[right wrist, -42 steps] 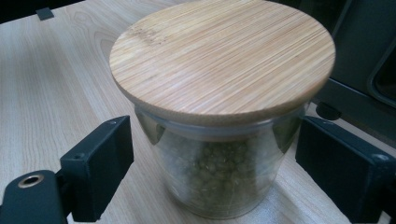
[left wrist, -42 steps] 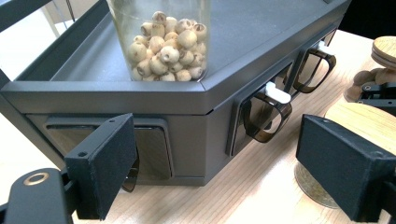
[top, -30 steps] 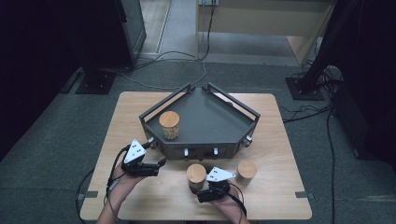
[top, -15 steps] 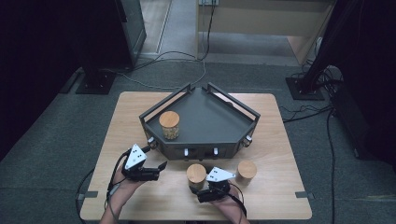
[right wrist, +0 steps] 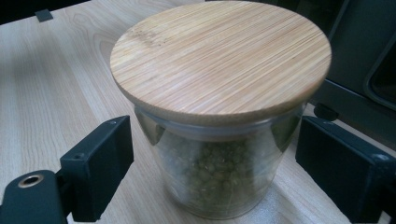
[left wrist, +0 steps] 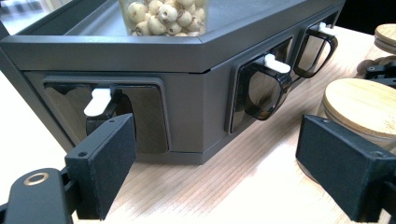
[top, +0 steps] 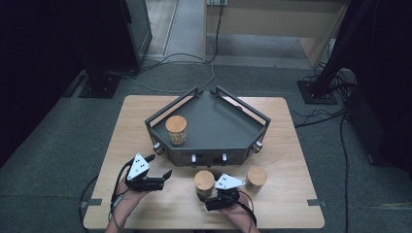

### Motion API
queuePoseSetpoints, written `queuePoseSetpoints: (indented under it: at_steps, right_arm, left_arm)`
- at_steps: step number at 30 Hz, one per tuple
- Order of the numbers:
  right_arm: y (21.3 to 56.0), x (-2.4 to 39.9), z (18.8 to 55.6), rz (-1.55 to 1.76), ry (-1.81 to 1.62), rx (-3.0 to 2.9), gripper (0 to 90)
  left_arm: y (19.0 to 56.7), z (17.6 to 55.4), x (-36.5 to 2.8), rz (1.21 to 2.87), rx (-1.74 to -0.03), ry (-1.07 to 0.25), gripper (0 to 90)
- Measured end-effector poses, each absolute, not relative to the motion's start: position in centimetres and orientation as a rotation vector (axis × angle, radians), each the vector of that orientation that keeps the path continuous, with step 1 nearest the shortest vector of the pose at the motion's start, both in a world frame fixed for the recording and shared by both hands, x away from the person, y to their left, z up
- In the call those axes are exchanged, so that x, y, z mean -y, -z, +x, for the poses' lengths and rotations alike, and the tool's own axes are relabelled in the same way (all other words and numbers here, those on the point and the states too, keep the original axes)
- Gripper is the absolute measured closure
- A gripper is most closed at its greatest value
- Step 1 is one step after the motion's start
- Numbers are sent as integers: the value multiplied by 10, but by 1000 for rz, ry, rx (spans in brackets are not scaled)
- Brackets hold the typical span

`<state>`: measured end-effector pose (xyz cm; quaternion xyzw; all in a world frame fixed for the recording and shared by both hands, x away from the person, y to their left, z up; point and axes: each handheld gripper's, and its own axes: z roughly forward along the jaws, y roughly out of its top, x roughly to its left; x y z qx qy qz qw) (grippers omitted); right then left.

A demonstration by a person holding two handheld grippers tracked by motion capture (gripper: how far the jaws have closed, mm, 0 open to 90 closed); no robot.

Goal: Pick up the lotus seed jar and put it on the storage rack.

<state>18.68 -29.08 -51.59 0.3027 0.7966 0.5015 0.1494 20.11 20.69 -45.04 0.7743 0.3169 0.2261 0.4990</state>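
Three lidded jars: one on the tray (top: pixel 221 121), two on the desk (top: pixel 145 131). Right gripper (top: pixel 210 198) jaws released around the green-bean jar (top: pixel 204 180); left gripper (top: pixel 163 177) jaws released, empty.

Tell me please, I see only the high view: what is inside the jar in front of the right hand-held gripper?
Observer: The right gripper view shows small green beans inside that jar, under its bamboo lid.
Operator: Are the jaws already closed on it?
Observer: No. The right hand-held gripper is open, with one jaw on each side of the glass and a gap at both.
Operator: And the jar on the tray?
Observer: The left gripper view shows pale round seeds in it, and white levers on the tray's front wall.
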Motion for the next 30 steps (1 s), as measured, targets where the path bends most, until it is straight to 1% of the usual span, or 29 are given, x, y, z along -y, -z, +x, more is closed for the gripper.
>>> queuePoseSetpoints:
  at_steps: [30]
  right_arm:
    - [516,287,183,877,-1423,-2271,111]
  left_arm:
    - [478,195,-216,1848,-756,-548,120]
